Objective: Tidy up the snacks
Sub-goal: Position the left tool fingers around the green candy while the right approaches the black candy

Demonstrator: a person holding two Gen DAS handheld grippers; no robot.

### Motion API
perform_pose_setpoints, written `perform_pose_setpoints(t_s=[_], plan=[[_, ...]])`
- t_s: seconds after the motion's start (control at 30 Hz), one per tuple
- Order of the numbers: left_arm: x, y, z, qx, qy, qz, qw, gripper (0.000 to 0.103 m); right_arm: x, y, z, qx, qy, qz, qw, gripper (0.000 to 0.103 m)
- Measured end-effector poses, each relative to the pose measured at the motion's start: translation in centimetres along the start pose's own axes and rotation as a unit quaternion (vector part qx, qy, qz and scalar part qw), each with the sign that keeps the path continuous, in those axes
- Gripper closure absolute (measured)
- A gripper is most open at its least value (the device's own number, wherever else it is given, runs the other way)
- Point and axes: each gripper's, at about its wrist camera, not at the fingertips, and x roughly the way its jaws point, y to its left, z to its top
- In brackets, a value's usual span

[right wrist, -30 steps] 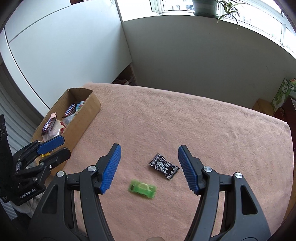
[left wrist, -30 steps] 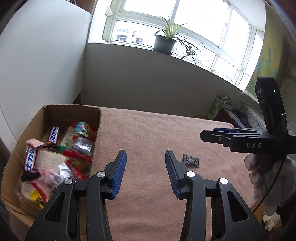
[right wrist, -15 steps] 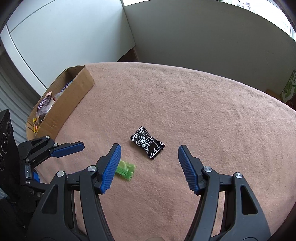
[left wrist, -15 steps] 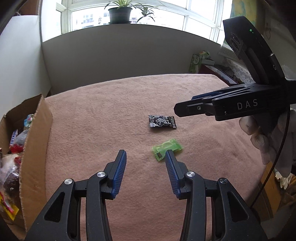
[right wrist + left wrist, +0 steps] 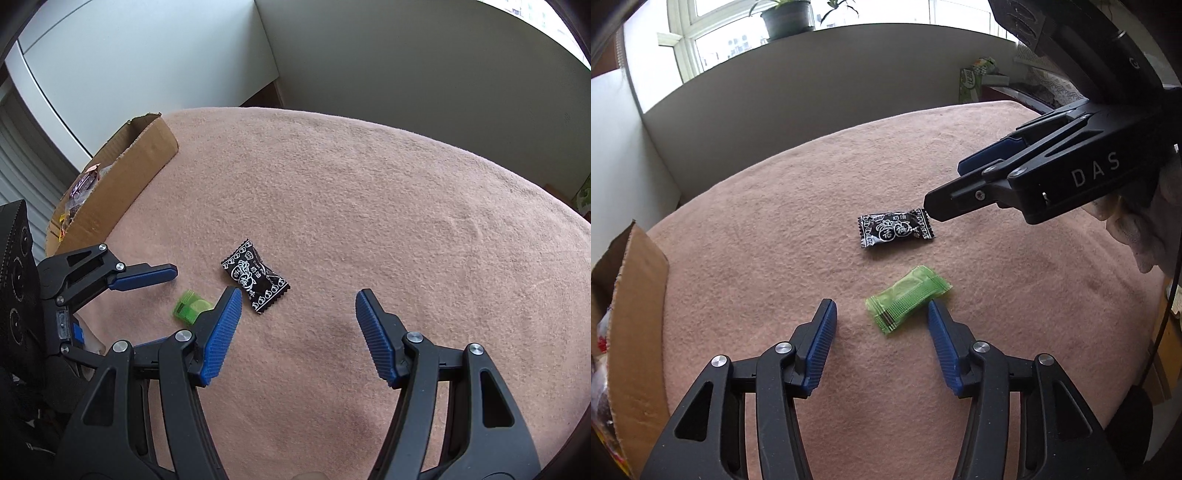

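The wide table under its pink fleece cloth [image 5: 388, 192] is my work surface, soft enough that flat wrappers sit flush on it, which I judge will make them hard to get under. At its left edge stands the open brown cardboard box [image 5: 122, 177], already holding a jumble of wrapped snacks; I take it as the place the loose pieces go, since it sits within easy reach of my left side.

My right black gripper with blue ribbed pads [image 5: 297, 321] hangs released, jaws wide, aimed so the small black foil candy packet with white lettering [image 5: 255, 280] lies just ahead of its left pad, apart from both. In the left view one of its tips appears to be right at the packet's crimped end, though I cannot tell whether they touch.

My left black gripper with blue ribbed pads [image 5: 881, 332] is also spread wide, low over the cloth, straddling the near end of the small translucent green candy wrapper [image 5: 908, 297]. The wrapper lies slantwise, close to the right pad, so I would centre before closing.
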Motion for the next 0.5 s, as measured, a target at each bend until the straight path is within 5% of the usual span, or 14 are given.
perform_pose_setpoints(t_s=[0.33, 0.5], plan=[[1.4, 0.2, 1.7, -0.024, 0.011, -0.022, 0.9994, 0.053, 0.2, 0.2, 0.9, -0.016, -0.008, 0.011, 1.000, 0.036], [1.8, 0.6, 2.0, -0.048, 0.011, -0.026, 0.9984, 0.063, 0.7, 0.5, 1.0, -0.019, -0.008, 0.014, 1.000, 0.036]])
